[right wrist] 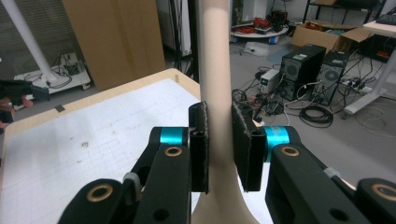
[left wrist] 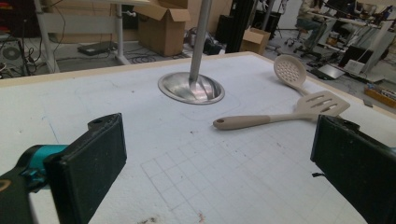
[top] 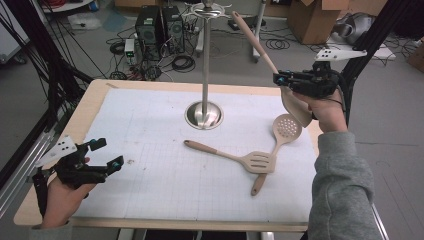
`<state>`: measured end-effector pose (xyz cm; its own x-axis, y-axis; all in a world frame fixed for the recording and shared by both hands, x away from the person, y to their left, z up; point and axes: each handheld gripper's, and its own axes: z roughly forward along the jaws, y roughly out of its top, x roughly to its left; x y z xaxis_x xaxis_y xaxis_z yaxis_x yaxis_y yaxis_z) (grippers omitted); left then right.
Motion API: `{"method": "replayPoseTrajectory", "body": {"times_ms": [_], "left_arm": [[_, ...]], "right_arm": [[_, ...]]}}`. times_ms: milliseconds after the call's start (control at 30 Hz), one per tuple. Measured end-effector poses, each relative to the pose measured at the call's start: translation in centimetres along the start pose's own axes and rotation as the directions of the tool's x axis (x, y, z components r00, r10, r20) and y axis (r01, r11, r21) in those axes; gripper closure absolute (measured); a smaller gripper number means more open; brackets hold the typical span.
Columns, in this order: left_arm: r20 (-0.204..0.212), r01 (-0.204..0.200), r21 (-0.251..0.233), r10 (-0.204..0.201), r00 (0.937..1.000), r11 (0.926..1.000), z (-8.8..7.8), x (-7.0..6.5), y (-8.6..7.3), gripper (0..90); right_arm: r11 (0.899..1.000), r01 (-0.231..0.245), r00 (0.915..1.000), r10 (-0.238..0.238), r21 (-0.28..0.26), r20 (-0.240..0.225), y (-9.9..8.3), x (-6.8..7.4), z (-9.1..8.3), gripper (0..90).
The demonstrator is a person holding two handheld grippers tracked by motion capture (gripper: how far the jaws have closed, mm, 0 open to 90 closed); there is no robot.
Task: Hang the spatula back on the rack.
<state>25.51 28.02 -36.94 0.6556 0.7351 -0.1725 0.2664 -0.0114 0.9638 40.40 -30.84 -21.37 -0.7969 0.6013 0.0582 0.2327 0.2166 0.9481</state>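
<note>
Beige silicone was seen clamped between the pads of the right gripper (right wrist: 219,149): a spatula (top: 292,102) was held by its neck, lifted above the table's right edge, handle tilted up toward the steel stand (top: 204,114). Nearer, at the table's (top: 150,200) front left, the left gripper (top: 102,155) was kept low over the white mat, jaws spread wide, nothing between them. Farther right, a slotted turner (top: 257,161) was laid across the handle of a perforated skimmer (top: 286,127). No containers were shown.
</note>
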Motion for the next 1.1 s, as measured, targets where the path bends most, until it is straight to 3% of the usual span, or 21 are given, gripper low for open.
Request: {"method": "replayPoseTrajectory", "body": {"times_ms": [500, 1100], "left_arm": [[-0.003, -0.003, 0.004, 0.003, 1.0000, 1.0000, -0.2, 0.1, 0.0, 3.9], [-0.002, -0.002, 0.001, 0.002, 1.0000, 1.0000, -0.1, 0.0, 0.0, 3.9]], "right_arm": [[1.000, -0.014, 0.9996, 0.015, 0.015, -0.025, -0.3, 0.0, 1.0, 78.1], [0.998, -0.016, 0.9998, 0.016, 0.069, -0.006, -0.6, 0.8, 3.0, 78.2]]}}
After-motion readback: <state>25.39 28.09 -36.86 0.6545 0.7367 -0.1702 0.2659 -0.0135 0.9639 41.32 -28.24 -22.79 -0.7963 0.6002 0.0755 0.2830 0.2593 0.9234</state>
